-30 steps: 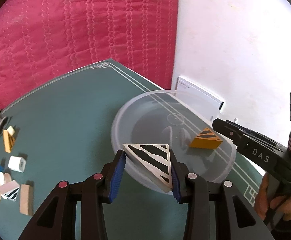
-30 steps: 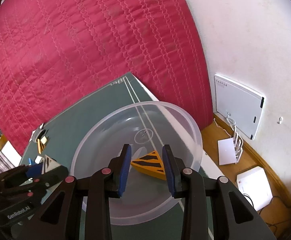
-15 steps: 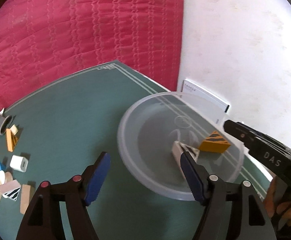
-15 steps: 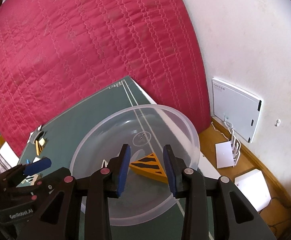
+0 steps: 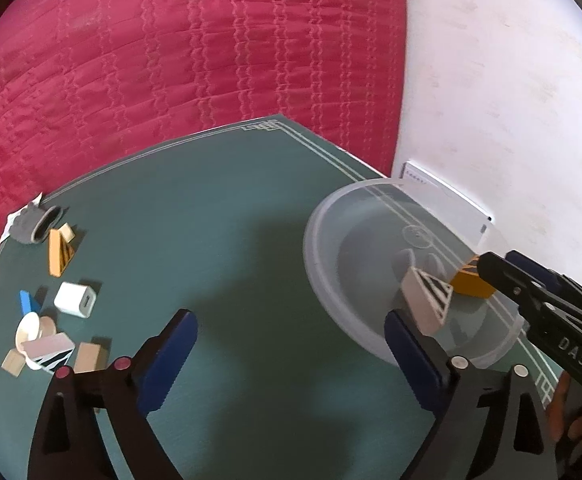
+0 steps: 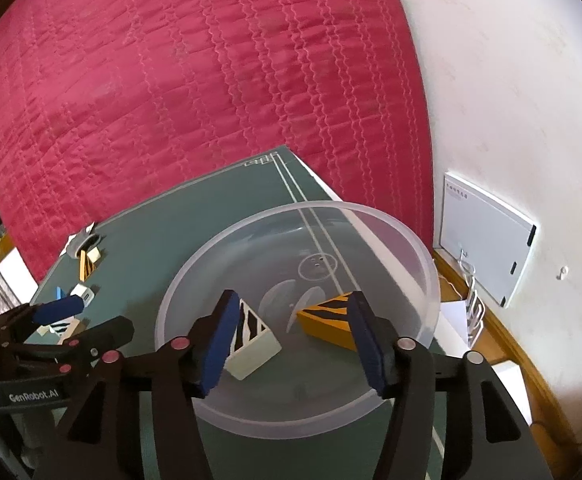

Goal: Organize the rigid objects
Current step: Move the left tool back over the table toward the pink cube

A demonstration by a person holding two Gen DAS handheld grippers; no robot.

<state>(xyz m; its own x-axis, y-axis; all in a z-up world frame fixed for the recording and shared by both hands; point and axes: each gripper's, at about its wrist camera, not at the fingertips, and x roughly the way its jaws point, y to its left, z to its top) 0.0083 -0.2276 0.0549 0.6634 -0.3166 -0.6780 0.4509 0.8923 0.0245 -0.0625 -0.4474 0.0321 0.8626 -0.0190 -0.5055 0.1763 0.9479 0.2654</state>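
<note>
A clear plastic bowl (image 5: 323, 264) (image 6: 419, 248) stands on the green table at the right. In it lie a white wedge with black stripes (image 5: 427, 298) (image 6: 253, 340) and an orange wedge with black stripes (image 5: 471, 282) (image 6: 329, 316). My left gripper (image 5: 291, 344) is open and empty above the table, just left of the bowl. My right gripper (image 6: 291, 340) is open and empty above the bowl's near side; it also shows in the left wrist view (image 5: 531, 288).
Several small objects lie at the table's left edge: a grey roll (image 5: 35, 224), an orange striped block (image 5: 59, 252), a white cube (image 5: 75, 299), a blue piece (image 5: 27, 302), wooden blocks (image 5: 87, 358). A red quilt hangs behind. A white panel (image 6: 487, 240) leans on the wall.
My left gripper opened and dropped the white striped wedge into the bowl, then drew back to the left. My right gripper opened wider over the bowl.
</note>
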